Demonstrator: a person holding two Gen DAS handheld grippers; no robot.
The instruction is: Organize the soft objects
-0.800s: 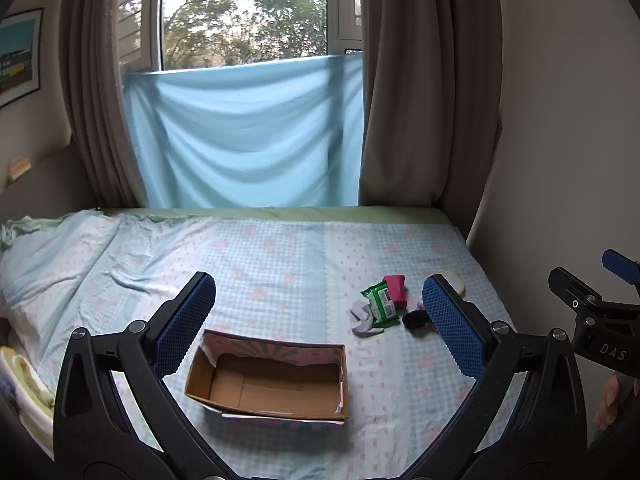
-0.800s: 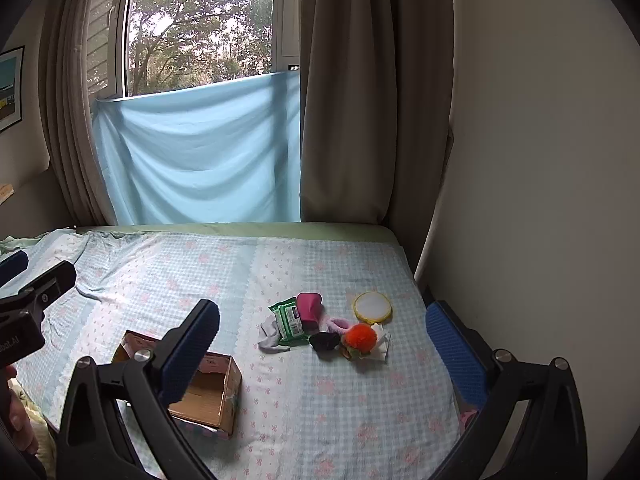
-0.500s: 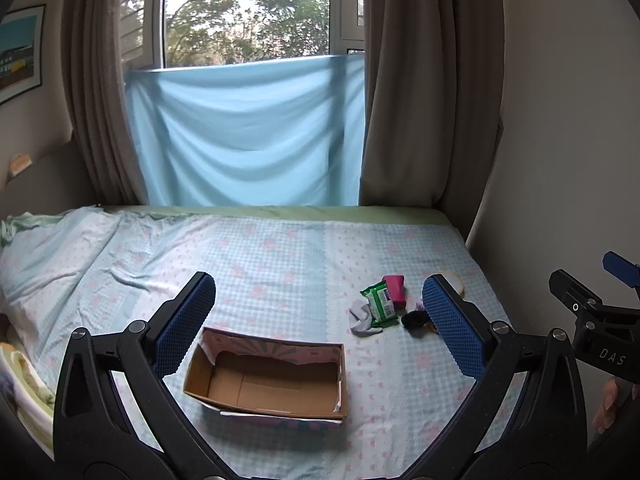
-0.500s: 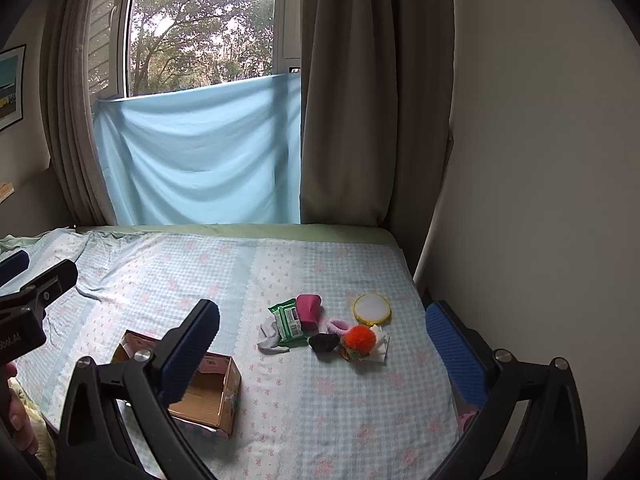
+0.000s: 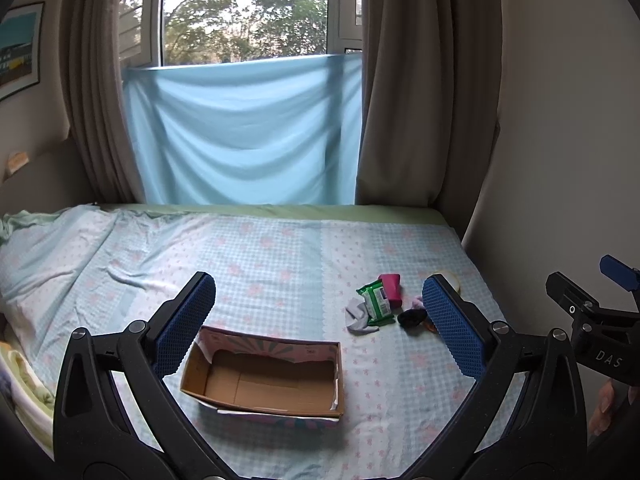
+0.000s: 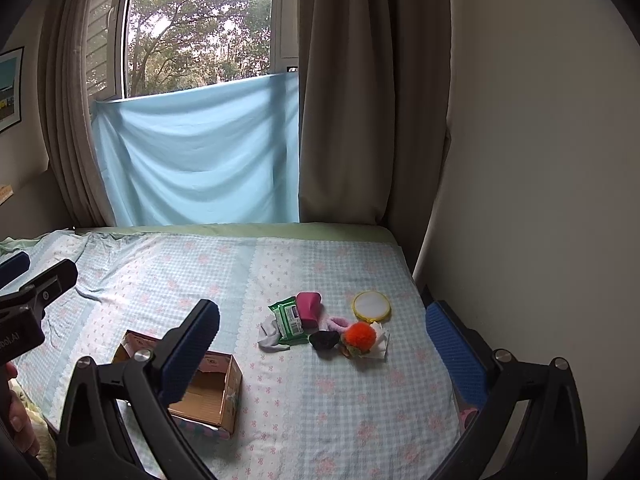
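Nothing on the bed point(image 6: 328, 400) has shifted since the earlier frames; we hold both grippers steady above it.

Our left gripper point(image 5: 320, 320) and right gripper point(image 6: 324, 344) stand spread wide, holding nothing. Right of the cardboard box point(image 5: 264, 380), well apart from it, lies the cluster: green packet point(image 6: 289, 319), pink pouch point(image 6: 309, 308), orange pompom point(image 6: 361, 335), black piece point(image 6: 324, 339).

A bed point(image 6: 320, 420) with a blue checked sheet holds an open cardboard box point(image 5: 264, 380) and a small pile: green wipes pack point(image 6: 289, 319), pink pouch point(image 6: 309, 309), orange pompom point(image 6: 360, 335), round yellow mirror point(image 6: 371, 306).
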